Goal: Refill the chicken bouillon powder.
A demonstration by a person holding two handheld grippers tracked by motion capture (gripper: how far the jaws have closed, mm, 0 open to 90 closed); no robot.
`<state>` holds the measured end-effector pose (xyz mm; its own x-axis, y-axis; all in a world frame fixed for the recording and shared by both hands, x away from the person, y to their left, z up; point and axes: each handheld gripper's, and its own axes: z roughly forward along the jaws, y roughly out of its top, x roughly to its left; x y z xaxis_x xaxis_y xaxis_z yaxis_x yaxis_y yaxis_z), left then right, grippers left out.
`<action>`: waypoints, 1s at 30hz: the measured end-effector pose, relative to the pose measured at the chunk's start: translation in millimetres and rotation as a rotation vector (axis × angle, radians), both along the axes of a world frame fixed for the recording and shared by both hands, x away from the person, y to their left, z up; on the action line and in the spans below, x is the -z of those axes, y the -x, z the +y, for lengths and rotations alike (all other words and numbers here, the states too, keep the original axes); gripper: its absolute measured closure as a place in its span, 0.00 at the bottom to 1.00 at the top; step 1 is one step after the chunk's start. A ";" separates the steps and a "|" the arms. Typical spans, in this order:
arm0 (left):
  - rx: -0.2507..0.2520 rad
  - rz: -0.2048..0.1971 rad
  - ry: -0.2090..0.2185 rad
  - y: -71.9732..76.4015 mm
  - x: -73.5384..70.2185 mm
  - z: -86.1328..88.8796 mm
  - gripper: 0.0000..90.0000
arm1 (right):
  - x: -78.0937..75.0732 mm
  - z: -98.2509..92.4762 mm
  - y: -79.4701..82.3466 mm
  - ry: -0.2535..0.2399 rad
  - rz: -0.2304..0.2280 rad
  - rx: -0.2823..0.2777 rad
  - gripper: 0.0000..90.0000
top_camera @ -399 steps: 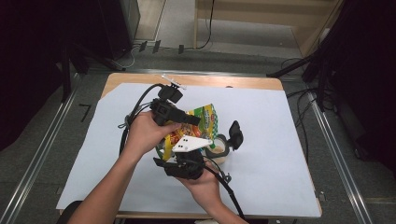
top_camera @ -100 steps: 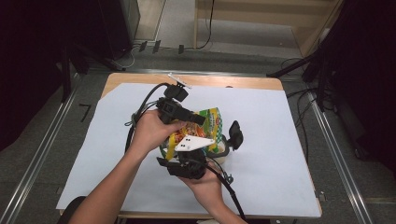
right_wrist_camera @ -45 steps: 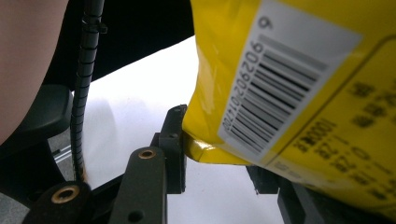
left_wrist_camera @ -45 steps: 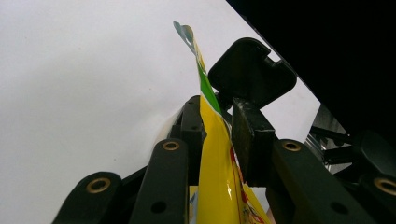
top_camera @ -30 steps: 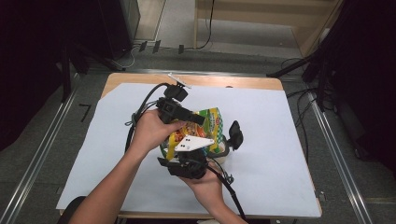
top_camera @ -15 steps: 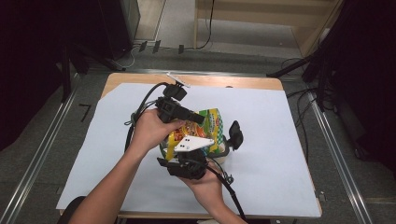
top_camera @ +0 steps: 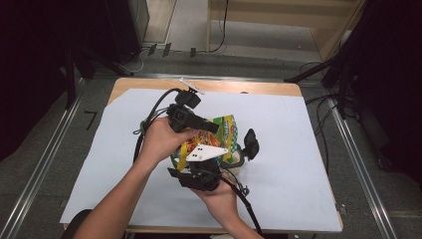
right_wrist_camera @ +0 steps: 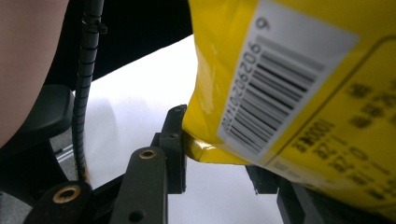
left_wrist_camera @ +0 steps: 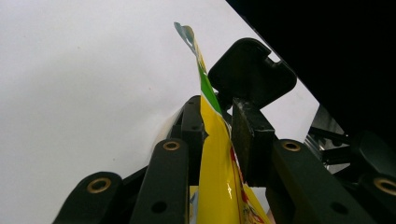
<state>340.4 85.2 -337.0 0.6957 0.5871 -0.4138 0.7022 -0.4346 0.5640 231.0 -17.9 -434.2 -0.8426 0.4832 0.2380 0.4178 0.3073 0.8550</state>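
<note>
A yellow snack bag point(top_camera: 227, 130) with green and red print hangs over the middle of the table, held between both grippers. My left gripper point(top_camera: 213, 127) comes from the left and is shut on the bag's thin upper edge point(left_wrist_camera: 212, 140), one pad on each side. My right gripper point(top_camera: 208, 162), under its white three-cornered plate point(top_camera: 206, 152), comes from the near side and is shut on the bag's lower corner point(right_wrist_camera: 205, 149). The barcode panel point(right_wrist_camera: 285, 79) faces the right gripper view, and the far jaw there is mostly hidden behind the bag.
White paper point(top_camera: 308, 164) covers the wooden table point(top_camera: 278, 88). A black rounded piece point(top_camera: 250, 143) stands just right of the bag, over something pale point(top_camera: 239, 160). Black cables point(top_camera: 149, 117) trail from the grippers. Metal rails point(top_camera: 358, 169) flank the table.
</note>
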 end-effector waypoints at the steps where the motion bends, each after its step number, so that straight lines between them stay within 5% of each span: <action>1: 0.004 -0.001 0.002 0.1 -0.2 -0.3 0.84 | 0.1 -0.1 0.2 -0.004 0.003 0.001 0.73; 30: 0.024 -0.008 -0.010 0.6 -1.3 -9.8 0.83 | -0.2 -5.9 1.4 -0.017 0.006 0.019 0.73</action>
